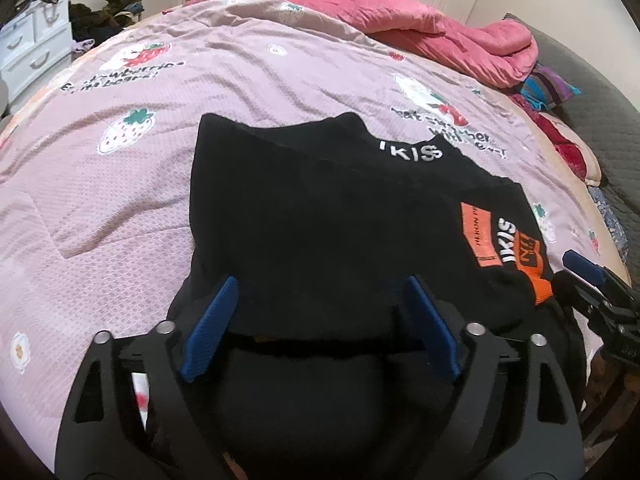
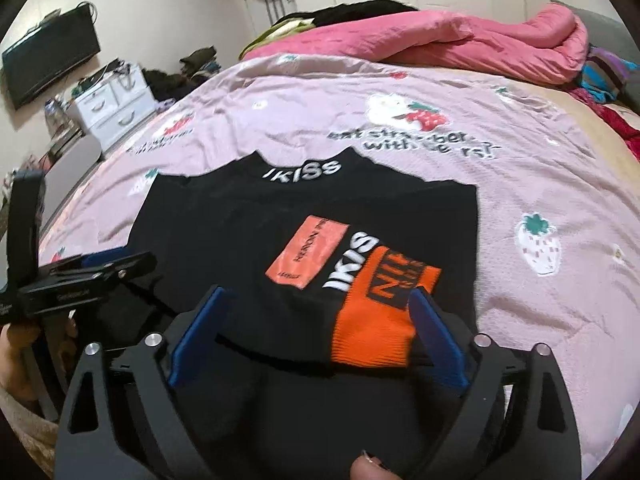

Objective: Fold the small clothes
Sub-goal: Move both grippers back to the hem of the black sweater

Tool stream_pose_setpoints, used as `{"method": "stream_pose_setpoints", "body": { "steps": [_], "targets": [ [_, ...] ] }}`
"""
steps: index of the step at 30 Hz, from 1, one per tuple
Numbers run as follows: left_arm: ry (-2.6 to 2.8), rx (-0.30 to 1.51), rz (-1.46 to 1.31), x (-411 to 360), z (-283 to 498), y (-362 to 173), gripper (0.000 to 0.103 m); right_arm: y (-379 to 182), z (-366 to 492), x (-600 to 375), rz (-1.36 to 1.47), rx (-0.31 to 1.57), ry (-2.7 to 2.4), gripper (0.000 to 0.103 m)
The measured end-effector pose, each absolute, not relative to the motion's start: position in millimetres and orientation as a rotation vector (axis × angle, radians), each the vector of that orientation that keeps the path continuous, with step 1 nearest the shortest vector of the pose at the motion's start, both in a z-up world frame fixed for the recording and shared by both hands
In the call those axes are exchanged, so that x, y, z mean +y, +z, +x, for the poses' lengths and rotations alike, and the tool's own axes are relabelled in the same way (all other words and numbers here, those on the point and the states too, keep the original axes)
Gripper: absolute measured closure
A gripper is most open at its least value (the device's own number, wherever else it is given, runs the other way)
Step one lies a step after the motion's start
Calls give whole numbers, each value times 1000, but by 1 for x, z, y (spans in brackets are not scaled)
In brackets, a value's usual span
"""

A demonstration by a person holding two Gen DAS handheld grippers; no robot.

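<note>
Now both the left gripper (image 1: 320, 328) and right gripper (image 2: 318, 336) gape wide (holding nothing) over the black sweater (image 2: 240, 232) near the bed's (image 2: 520, 168) front edge.

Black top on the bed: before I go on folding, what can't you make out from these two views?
- Near hem of the black top: left wrist view, hidden behind the open left gripper.
- Near edge under the orange cuff: right wrist view, cut off by the open right gripper.
- Orange label print: blurred, unreadable.
- Layers beneath the fold: hidden by the fabric itself.
</note>
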State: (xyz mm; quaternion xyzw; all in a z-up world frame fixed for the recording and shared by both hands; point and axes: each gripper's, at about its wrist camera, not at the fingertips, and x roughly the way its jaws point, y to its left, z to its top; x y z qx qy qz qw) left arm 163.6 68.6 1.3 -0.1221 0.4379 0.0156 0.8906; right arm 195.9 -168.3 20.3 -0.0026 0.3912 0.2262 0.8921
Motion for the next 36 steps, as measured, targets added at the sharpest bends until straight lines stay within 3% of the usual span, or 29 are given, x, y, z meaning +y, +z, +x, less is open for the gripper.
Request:
{"method": "stream_pose_setpoints", "body": {
  "steps": [4, 19, 36],
  "targets": [
    [40, 878, -270, 70, 156, 13, 9, 30, 194, -181, 35, 771, 448, 4],
    [81, 786, -235, 67, 119, 47, 9, 54, 169, -206, 55, 667, 414, 4],
    [134, 775, -169, 74, 70, 43, 9, 42, 111, -224, 21, 649, 376, 4]
  ]
}}
